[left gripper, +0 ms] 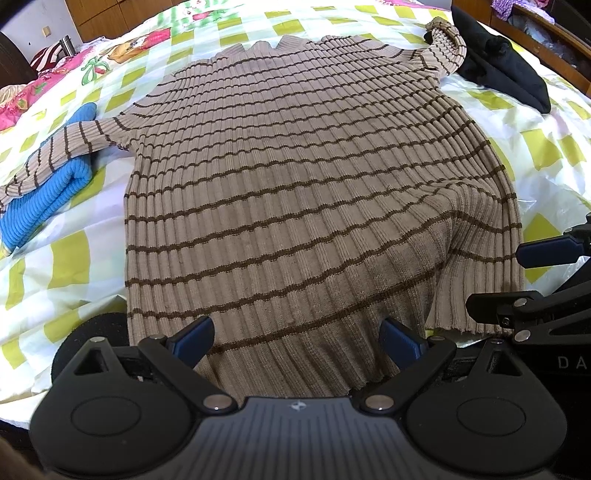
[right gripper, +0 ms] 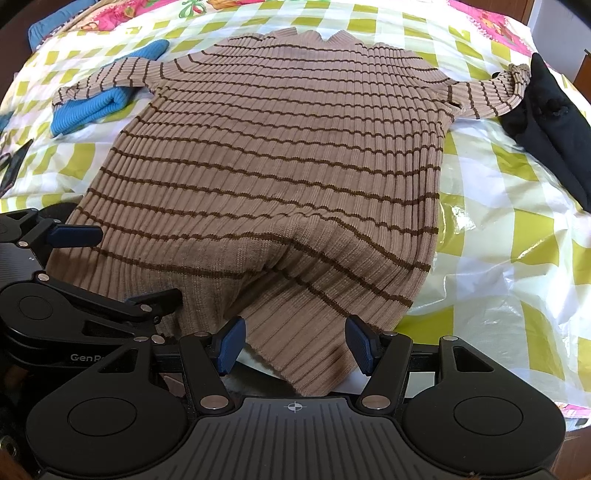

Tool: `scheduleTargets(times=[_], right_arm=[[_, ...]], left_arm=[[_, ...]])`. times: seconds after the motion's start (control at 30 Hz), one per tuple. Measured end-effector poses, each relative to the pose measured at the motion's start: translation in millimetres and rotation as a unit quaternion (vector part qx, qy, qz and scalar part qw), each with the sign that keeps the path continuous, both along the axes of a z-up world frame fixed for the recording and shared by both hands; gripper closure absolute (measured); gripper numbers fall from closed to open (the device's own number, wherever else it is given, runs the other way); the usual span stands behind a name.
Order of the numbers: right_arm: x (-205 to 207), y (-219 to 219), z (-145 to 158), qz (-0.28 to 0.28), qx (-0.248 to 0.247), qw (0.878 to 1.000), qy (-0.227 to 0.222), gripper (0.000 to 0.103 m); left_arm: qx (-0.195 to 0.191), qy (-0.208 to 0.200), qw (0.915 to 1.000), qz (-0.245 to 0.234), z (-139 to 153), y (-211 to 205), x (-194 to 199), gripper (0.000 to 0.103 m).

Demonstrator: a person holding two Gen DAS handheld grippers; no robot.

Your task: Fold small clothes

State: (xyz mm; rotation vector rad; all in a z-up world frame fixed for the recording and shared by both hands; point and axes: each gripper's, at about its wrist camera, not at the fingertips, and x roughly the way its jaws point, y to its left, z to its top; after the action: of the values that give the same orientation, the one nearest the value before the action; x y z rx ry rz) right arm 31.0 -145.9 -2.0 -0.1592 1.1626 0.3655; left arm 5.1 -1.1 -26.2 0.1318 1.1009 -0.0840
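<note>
Bed [left gripper: 92,258] under checked sheet. Striped sweater [left gripper: 295,192] spread flat across it; one sleeve over blue knit [left gripper: 48,199], other touching black garment [left gripper: 506,62]. Left gripper [left gripper: 295,341] and right gripper [right gripper: 295,343] side by side at hem, fingers [right gripper: 231,343] released, straddling fabric.

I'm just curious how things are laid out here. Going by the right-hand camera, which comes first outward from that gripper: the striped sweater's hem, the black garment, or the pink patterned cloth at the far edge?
From the right gripper:
1. Striped sweater's hem, lying between the open fingers.
2. Black garment, off to the right, under the sweater's sleeve end.
3. Pink patterned cloth, at the bed's far right edge.
</note>
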Motion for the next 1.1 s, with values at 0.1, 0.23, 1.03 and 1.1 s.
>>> scheduleTargets(times=[0.1, 0.23, 1.03, 1.1], right_arm=[[0, 0, 0, 0.000, 0.000, 1.000, 0.000, 0.043], [0, 0, 0, 0.000, 0.000, 1.000, -0.001, 0.043], [20, -10, 13, -0.026, 0.031, 0.999, -0.030, 0.039], [31, -14, 18, -0.037, 0.035, 0.998, -0.044, 0.039]], left_arm=[[0.000, 0.000, 1.0000, 0.000, 0, 0, 0, 0.000], [0.000, 0.000, 1.0000, 0.000, 0, 0, 0, 0.000], [-0.010, -0.040, 0.9990, 0.016, 19, 13, 18, 0.000], [-0.016, -0.057, 0.9980, 0.021, 27, 18, 27, 0.000]])
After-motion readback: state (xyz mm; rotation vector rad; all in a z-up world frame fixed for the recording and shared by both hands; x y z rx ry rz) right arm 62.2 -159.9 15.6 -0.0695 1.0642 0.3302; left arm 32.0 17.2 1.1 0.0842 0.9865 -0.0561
